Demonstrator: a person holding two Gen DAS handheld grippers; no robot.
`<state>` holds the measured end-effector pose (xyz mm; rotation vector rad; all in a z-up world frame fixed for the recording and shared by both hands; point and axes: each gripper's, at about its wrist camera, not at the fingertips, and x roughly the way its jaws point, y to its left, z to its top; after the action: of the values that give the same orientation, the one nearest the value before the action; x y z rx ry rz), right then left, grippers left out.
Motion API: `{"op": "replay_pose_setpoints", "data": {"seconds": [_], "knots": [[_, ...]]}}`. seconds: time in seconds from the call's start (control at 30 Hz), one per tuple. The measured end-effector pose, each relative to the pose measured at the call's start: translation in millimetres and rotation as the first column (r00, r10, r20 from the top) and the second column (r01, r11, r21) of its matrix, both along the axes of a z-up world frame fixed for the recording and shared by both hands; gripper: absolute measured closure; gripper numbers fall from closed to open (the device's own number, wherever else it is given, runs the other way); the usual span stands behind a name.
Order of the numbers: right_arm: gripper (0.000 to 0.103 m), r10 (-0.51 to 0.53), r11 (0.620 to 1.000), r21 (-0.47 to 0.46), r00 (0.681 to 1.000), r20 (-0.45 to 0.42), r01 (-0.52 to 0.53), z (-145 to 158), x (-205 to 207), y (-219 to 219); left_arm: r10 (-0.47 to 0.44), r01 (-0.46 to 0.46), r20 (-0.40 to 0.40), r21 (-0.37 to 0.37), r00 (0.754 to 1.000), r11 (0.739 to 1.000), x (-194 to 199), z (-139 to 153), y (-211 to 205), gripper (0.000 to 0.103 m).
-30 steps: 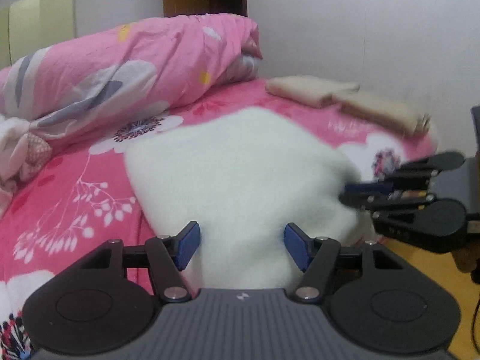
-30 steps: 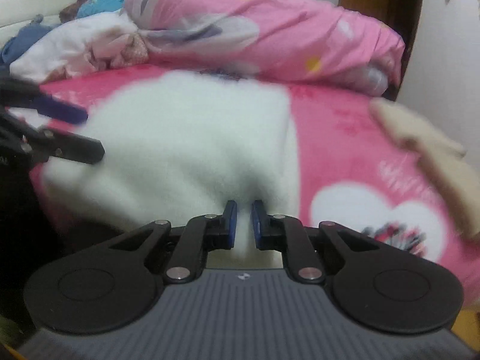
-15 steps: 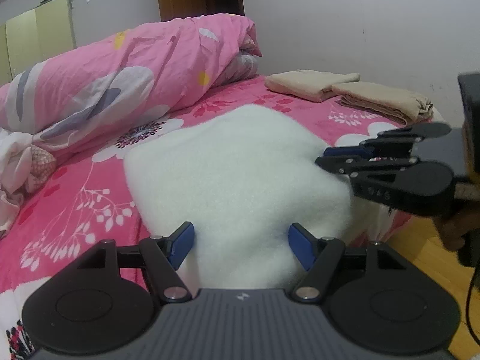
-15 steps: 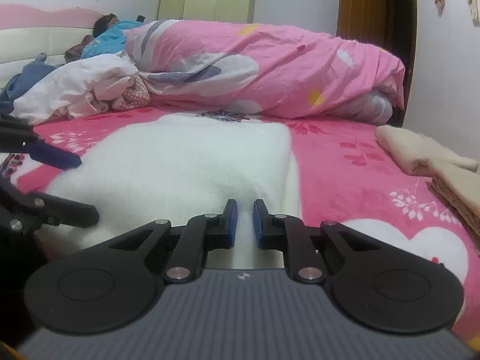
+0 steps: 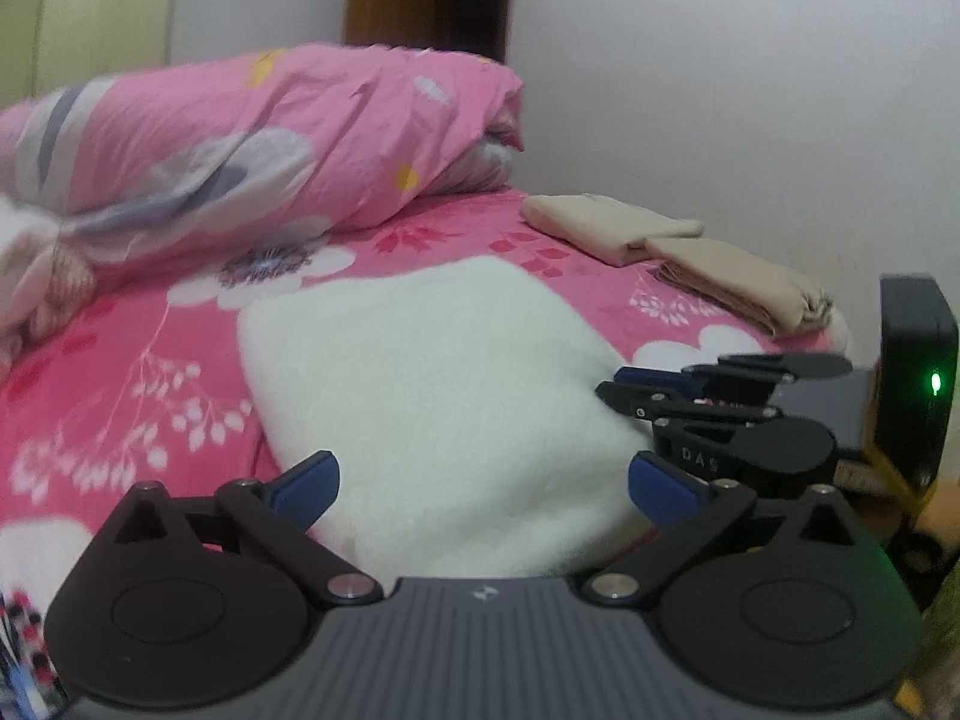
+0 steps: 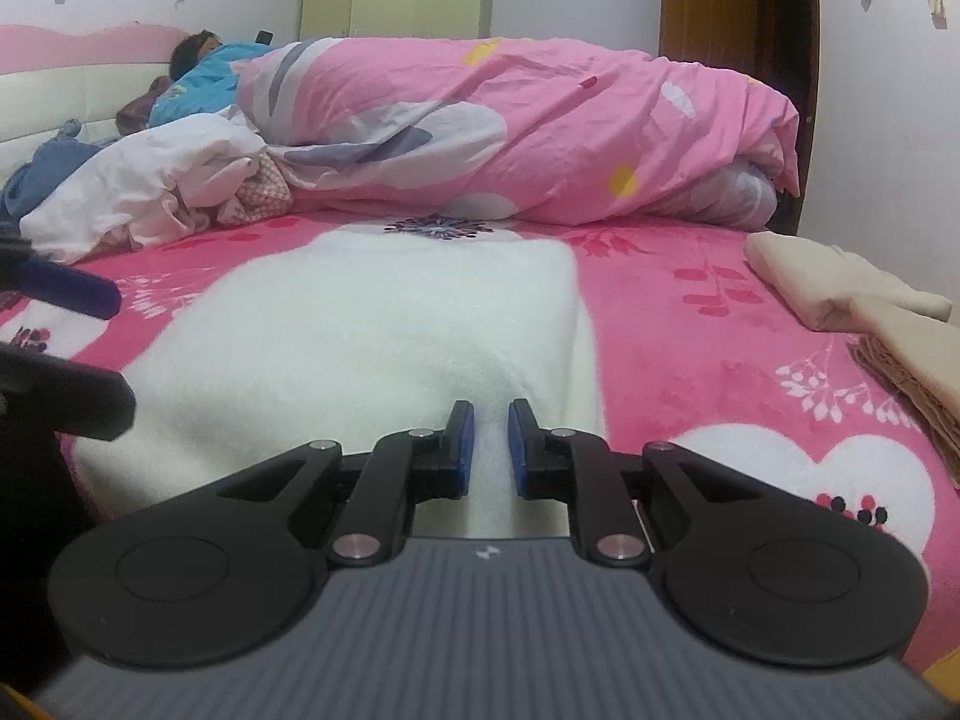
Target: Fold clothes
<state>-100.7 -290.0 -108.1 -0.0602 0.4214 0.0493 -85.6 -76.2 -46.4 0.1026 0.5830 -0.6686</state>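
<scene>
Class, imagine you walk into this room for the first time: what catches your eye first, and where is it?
A fluffy white garment lies folded on the pink flowered bed, its near edge pinched by the right gripper. The left gripper, jaws just opened wide, hovers at the same edge. Behind, a rolled pink duvet runs across the bed; folded beige clothes sit at the right.

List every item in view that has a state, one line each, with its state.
White fleece garment: folded, flat on bed.
Left gripper: open, jaws just widened, fleece edge between them, not pinched.
Right gripper: shut on fleece edge.
Beige clothes: folded.
Pink duvet: rolled up.
</scene>
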Motion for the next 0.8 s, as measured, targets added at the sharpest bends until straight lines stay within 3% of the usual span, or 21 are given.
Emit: {"op": "replay_pose_setpoints", "data": {"seconds": [0.13, 0.47, 0.7, 0.8], "knots": [[0.091, -0.010, 1.000, 0.004, 1.000, -0.001, 0.010, 0.0, 0.1, 0.9, 0.062, -0.064, -0.068, -0.040, 0.996, 0.997, 7.0, -1.7, 9.4, 0.000], [0.091, -0.026, 1.000, -0.004, 1.000, 0.003, 0.026, -0.6, -0.7, 4.3, 0.153, -0.152, -0.093, 0.021, 0.984, 0.988, 15.3, -0.4, 9.9, 0.000], [0.091, -0.024, 1.000, 0.005, 1.000, 0.002, 0.024, 0.9, -0.9, 2.7, 0.217, -0.215, 0.000, 0.149, 0.976, 0.965, 21.0, -1.0, -7.3, 0.000], [0.091, -0.025, 1.000, 0.005, 1.000, 0.002, 0.025, 0.8, -1.7, 3.6, 0.222, -0.223, 0.028, 0.159, 0.975, 0.962, 22.8, 2.2, -14.3, 0.000]]}}
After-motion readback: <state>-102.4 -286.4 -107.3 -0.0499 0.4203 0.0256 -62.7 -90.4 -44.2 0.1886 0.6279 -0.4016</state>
